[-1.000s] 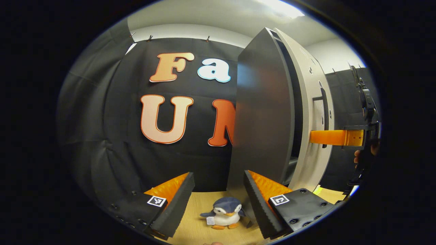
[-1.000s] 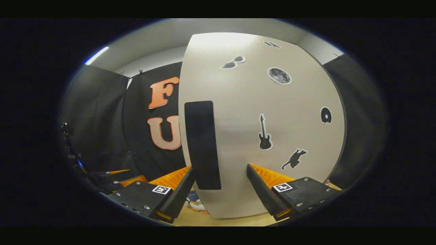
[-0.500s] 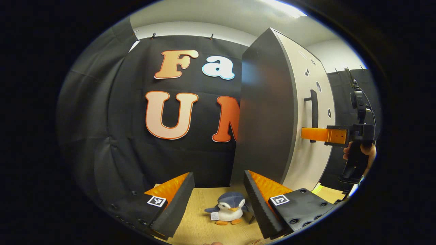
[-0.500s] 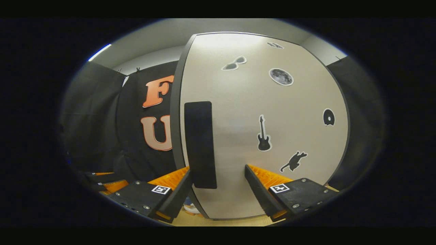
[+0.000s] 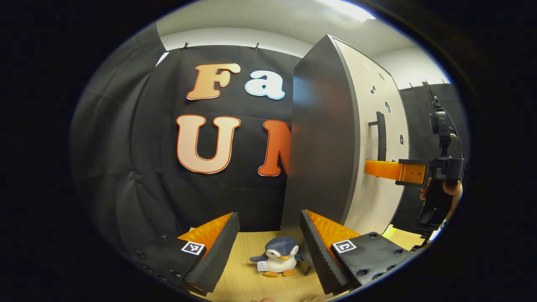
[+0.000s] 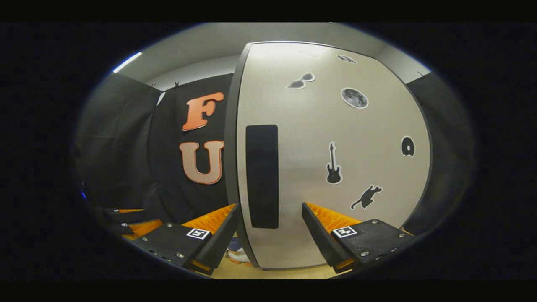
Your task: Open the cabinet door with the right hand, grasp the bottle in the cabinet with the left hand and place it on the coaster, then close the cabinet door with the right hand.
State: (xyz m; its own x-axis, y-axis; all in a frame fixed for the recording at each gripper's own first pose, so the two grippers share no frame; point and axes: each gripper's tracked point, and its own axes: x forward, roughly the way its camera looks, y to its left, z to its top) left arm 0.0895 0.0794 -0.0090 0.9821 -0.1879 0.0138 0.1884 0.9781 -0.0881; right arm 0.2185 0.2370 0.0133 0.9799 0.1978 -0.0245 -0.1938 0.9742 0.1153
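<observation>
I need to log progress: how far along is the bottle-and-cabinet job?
Done: the cabinet door sits flush shut; a second ago it stood ajar. In hand: the right gripper, jaws open, faces the handle without clamping it. The left gripper is open and empty over a penguin toy. Left: nothing obvious, though the bottle's placement on the coaster cannot be confirmed from here.

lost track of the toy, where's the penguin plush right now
In the left gripper view the penguin plush sits on the wooden table, low centre, by the cabinet's base.
</observation>
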